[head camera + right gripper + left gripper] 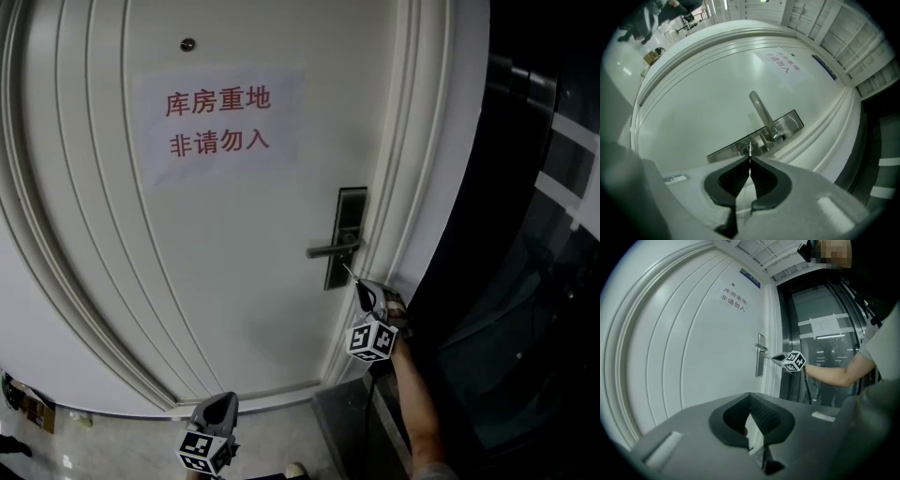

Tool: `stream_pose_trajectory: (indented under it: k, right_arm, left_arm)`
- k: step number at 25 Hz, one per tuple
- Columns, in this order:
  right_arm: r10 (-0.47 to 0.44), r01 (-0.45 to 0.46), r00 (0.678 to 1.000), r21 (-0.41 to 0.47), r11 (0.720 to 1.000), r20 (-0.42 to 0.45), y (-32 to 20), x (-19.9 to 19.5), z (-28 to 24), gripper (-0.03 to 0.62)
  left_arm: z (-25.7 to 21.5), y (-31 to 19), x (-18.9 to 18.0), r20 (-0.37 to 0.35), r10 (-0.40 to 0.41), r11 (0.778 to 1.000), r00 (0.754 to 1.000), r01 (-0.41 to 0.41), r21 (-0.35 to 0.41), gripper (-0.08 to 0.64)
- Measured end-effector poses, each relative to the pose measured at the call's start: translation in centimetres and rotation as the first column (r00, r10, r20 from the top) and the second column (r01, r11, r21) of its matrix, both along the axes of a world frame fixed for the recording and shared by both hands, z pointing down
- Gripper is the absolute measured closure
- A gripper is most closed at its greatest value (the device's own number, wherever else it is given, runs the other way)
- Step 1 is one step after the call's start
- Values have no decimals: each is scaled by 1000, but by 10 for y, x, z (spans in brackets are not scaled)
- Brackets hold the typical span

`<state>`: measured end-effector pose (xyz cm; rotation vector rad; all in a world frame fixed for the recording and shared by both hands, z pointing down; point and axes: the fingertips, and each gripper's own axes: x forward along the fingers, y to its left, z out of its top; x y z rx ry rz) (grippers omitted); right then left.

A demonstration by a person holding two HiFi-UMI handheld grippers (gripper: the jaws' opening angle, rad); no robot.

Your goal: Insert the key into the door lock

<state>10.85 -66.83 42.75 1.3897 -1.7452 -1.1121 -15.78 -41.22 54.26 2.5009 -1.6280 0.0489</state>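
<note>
A white door carries a steel lock plate (349, 217) with a lever handle (328, 249). My right gripper (359, 288) is shut on a thin silver key (349, 273) that points at the lower part of the plate. In the right gripper view the key (749, 153) sticks out past the gripper (750, 162), and its tip lies over the round keyhole (746, 150) below the handle (761, 111). Whether the tip is inside, I cannot tell. My left gripper (221, 409) hangs low in front of the door, shut, with nothing seen between its pads (764, 416). From there the right gripper (776, 358) shows at the plate (760, 363).
A paper sign with red characters (219, 122) is taped on the door above the lock. The door frame (412, 187) and dark glass panels (534, 281) stand to the right. A person's forearm (417, 403) holds the right gripper. Pale floor tiles (112, 445) lie below.
</note>
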Motion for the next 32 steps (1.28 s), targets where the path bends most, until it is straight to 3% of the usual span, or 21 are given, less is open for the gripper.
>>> stream_pose_trajectory:
  k: [4, 18, 32]
  right_arm:
    - [21, -21, 998, 14, 1000, -52, -15, 1, 3, 581]
    - [54, -52, 992, 22, 998, -112, -32, 6, 8, 581]
    - [130, -118, 952, 62, 991, -275, -39, 1, 9, 581]
  left_arm:
    - [1, -9, -2, -2, -12, 1000, 1000, 12, -2, 558]
    - [5, -24, 1, -13, -3, 1000, 1000, 2, -13, 558]
    - [8, -28, -7, -31, -7, 1000, 1000, 6, -14, 558]
